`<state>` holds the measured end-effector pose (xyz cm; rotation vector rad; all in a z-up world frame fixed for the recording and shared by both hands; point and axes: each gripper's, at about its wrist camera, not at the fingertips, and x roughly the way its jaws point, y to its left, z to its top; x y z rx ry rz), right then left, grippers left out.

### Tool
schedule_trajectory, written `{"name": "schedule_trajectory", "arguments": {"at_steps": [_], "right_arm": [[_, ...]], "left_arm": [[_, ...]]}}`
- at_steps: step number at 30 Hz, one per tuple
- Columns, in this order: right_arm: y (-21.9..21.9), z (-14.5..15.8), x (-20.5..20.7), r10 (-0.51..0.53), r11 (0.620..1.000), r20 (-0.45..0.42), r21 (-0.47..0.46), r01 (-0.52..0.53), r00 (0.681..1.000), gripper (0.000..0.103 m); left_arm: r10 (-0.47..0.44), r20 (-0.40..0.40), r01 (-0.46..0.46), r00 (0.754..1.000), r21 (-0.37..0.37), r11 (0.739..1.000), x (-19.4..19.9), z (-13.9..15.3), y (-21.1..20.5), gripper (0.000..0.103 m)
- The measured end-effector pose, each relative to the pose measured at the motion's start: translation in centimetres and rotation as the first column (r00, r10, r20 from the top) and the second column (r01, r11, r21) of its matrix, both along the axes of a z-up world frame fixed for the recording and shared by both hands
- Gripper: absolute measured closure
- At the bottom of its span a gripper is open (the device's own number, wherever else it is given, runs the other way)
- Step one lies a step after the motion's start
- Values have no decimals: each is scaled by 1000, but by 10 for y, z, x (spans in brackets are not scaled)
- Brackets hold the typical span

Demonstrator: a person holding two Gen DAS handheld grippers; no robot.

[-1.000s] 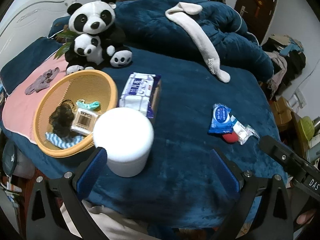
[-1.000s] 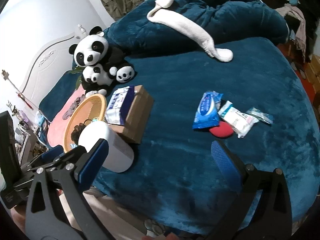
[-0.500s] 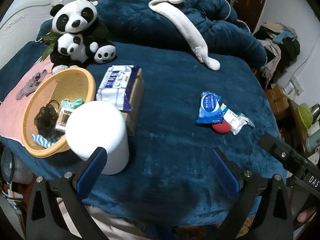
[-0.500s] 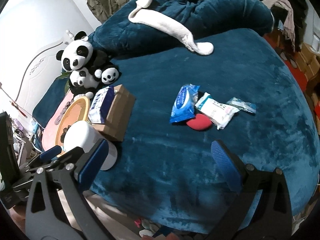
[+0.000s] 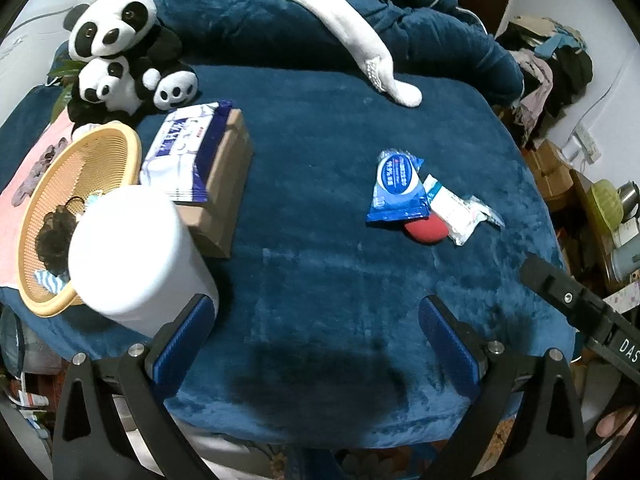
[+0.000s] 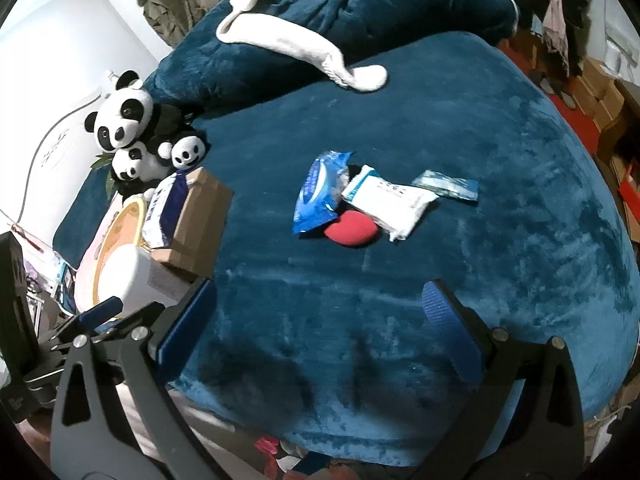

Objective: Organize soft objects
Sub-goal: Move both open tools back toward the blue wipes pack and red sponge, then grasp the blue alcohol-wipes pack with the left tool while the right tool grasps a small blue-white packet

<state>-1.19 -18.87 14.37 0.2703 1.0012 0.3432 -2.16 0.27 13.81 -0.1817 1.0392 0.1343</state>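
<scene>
A blue packet point(image 5: 396, 186), a white packet point(image 5: 456, 210) and a red sponge point(image 5: 426, 230) lie together on the blue blanket point(image 5: 320, 280); they also show in the right wrist view: blue packet point(image 6: 320, 196), white packet point(image 6: 390, 204), red sponge point(image 6: 352, 230), plus a small teal sachet point(image 6: 446, 185). An orange basket point(image 5: 68, 208) holding small items sits at the left. My left gripper point(image 5: 316, 344) and right gripper point(image 6: 320, 320) are open and empty, above the blanket's near edge.
A white cylinder tub point(image 5: 136, 256) stands beside the basket. A wipes pack point(image 5: 184, 152) lies on a cardboard box point(image 5: 224, 192). A panda plush point(image 5: 120, 56) and a long white sock point(image 5: 352, 40) lie at the back. Clutter stands at the right.
Both grippers have swung right, so the tub, basket and panda slid left in view and the packets moved toward the centre. Both stay open and empty.
</scene>
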Motion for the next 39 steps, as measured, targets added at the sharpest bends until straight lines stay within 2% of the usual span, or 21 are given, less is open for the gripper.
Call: {"name": "schedule_trajectory", "arguments": {"at_steps": [23, 39], "right_arm": [[-55, -50, 21, -119, 992, -107, 21, 122, 987, 0], [-97, -80, 51, -226, 972, -153, 29, 233, 962, 0]], "left_arm": [[-78, -109, 75, 991, -27, 997, 42, -44, -39, 1], [-76, -132, 67, 988, -68, 995, 99, -63, -42, 1]]}}
